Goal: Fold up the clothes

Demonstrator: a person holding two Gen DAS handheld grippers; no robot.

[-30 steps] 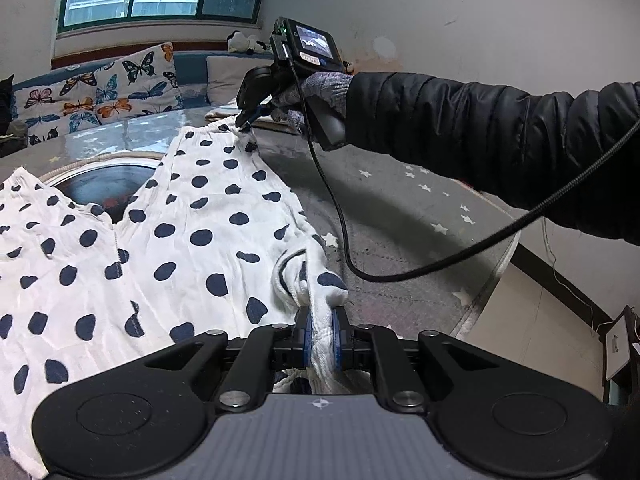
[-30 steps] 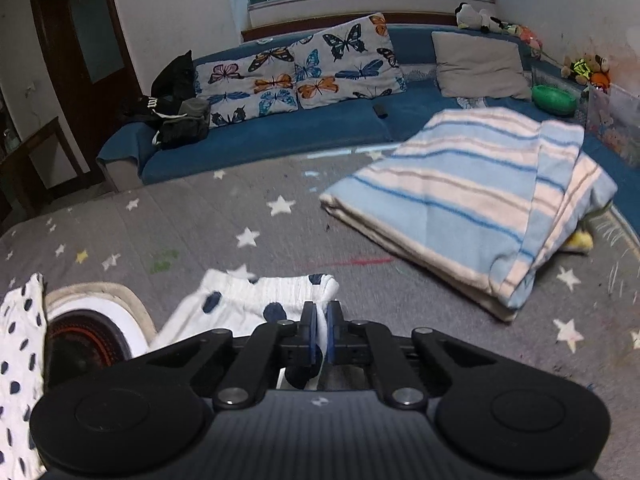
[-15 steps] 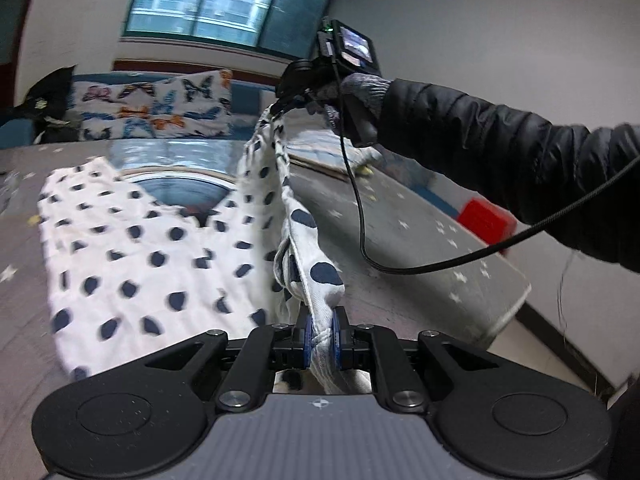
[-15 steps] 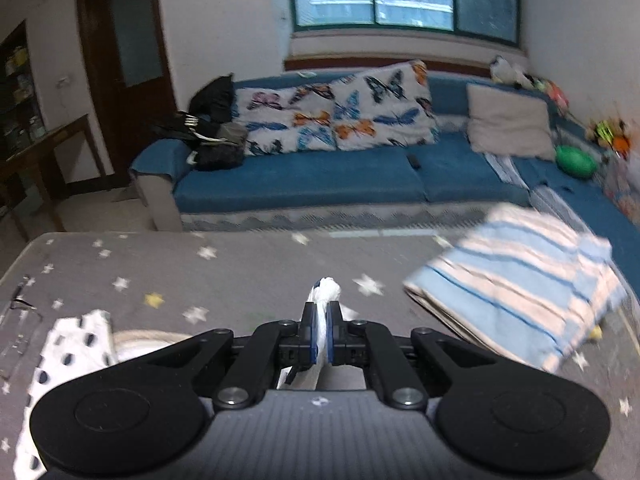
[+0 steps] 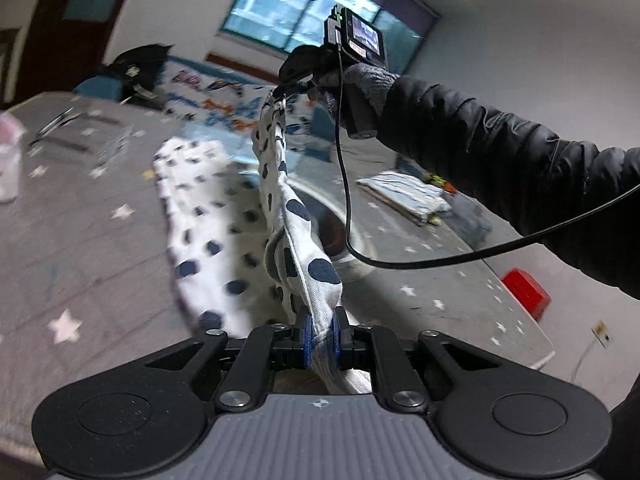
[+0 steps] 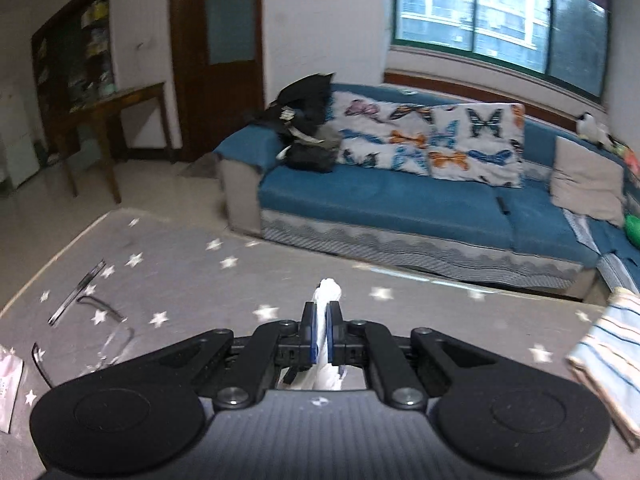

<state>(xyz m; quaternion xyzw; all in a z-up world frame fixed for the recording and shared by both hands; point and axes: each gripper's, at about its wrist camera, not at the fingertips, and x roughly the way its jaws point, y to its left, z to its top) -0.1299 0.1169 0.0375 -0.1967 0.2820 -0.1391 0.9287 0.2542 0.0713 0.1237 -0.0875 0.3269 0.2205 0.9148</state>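
Cloth is what both my jaws are clamped on: my left gripper [image 5: 320, 334] pinches one corner of the polka-dot garment [image 5: 208, 216], and my right gripper [image 6: 320, 336] pinches another corner, a white tuft poking out past its blue pads [image 6: 308, 336]. In the left view the edge between the two grips runs up taut from my left jaws to the right gripper [image 5: 294, 80], lifted clear of the table [image 5: 80, 220], while the rest of the garment lies spread on the starry grey cover below and to the left. I judge the step in hand to be carrying this lifted edge over the flat part to lay a fold. To do it well I should hold both grips firm, since a slip at either corner would drop the edge in a heap. I should keep the two grippers apart enough that the edge stays straight, and move them together at one height so the fold line comes out square. The lifted cloth looks thin and limp, so it may sag or twist in the middle; lowering slowly should let it settle flat. The striped folded cloth [image 6: 608, 356] lies well apart on my right, and the clear box [image 5: 80, 136] sits at the far left, so I should set the edge down short of it.
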